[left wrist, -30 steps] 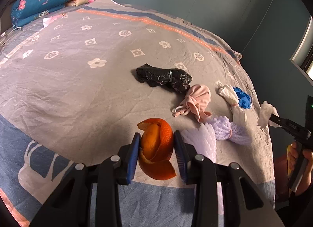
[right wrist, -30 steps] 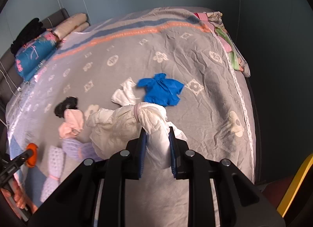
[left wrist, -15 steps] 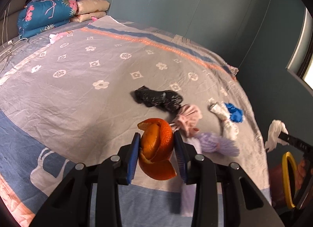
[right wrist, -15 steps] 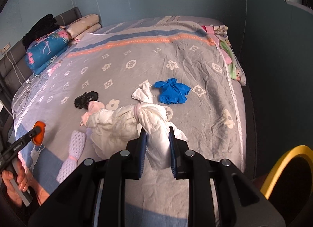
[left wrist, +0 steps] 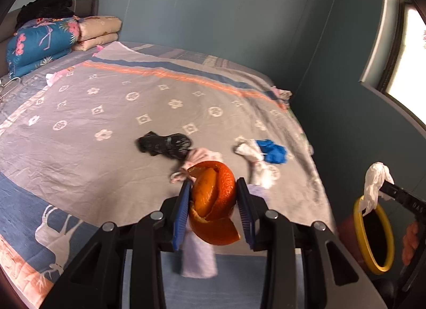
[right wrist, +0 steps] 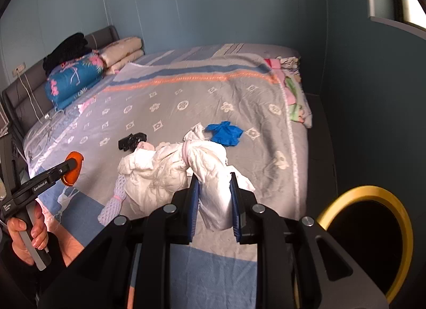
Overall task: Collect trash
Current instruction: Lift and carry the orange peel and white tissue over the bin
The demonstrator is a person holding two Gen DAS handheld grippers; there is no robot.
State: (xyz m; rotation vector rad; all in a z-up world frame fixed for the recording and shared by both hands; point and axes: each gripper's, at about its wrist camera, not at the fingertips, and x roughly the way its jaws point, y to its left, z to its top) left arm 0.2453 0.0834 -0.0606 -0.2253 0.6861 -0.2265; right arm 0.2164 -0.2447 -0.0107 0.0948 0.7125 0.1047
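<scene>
1. Closest in, the left hand-held gripper [left wrist: 213, 202] is clamped narrow on a curl of orange peel [left wrist: 214, 202], blue pads pressing both sides and a loose flap hanging below the jaws. That flap is the weak spot, so the smart play is a steady carry with no sudden roll of the wrist.
2. The right hand-held gripper [right wrist: 214, 197] is pinched on a crumpled white plastic bag [right wrist: 210, 173], most of which billows out ahead of the jaws and off to the left. It is light and floppy, and the trailing bulk could snag or miss the opening, so it wants to be well over the hole before any release.
3. Just beside the right hand-held gripper sits the yellow-rimmed bin [right wrist: 372, 231], dark mouth open, on the floor off the near corner of the bed [right wrist: 186, 96]. In the left wrist view the bag hangs right at the top of that rim, so this one looks nearly ready to drop. The peel is further off, over the bed's near edge.
4. Room to move: the gap between bed edge and blue wall is tight around the bin, and two tools converging there could bump. One at a time looks wiser, bag first.
5. Further out on the bed, more trash waits: a purple knitted piece [right wrist: 114, 199], a pink mask [left wrist: 202, 157], a black bag [left wrist: 165, 145], a white wad [left wrist: 247, 150] and a blue glove [right wrist: 225, 133].
6. Farthest back, folded bedding [left wrist: 40, 42] against the headboard, well clear.
</scene>
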